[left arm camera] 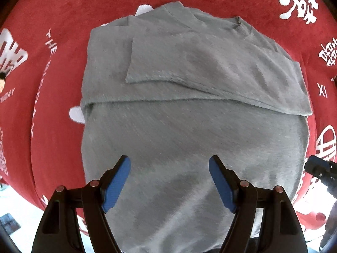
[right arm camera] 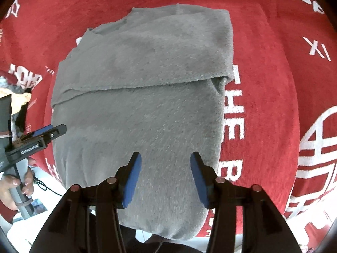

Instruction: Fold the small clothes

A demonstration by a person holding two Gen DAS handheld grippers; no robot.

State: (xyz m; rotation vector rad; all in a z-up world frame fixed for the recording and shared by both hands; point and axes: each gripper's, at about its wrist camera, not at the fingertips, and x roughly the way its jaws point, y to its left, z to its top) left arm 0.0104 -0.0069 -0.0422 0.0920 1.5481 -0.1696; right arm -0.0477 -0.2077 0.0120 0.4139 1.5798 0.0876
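Both grippers are hanging over one grey piece of clothing, and nothing is sitting between their blue pads. The left gripper is standing wide open and is holding nothing. The right gripper is also spread apart and empty — it is gripping no cloth.

The grey cloth is lying right under the fingers of both grippers and is stretching away past the tips. Just beyond the tips, a folded-over flap is lying across the far half, with its edge crossing in front of the fingers.

What could go wrong? The near end is hanging off the edge of the red cloth — a careless pull could drag the whole thing down. A pinch that grabs only the top layer could pull the flap open again. The two grippers are close together, so they could bump.

Counting: one grey garment, one red cloth with white writing underneath, two grippers, and one hand holding the left gripper's handle.
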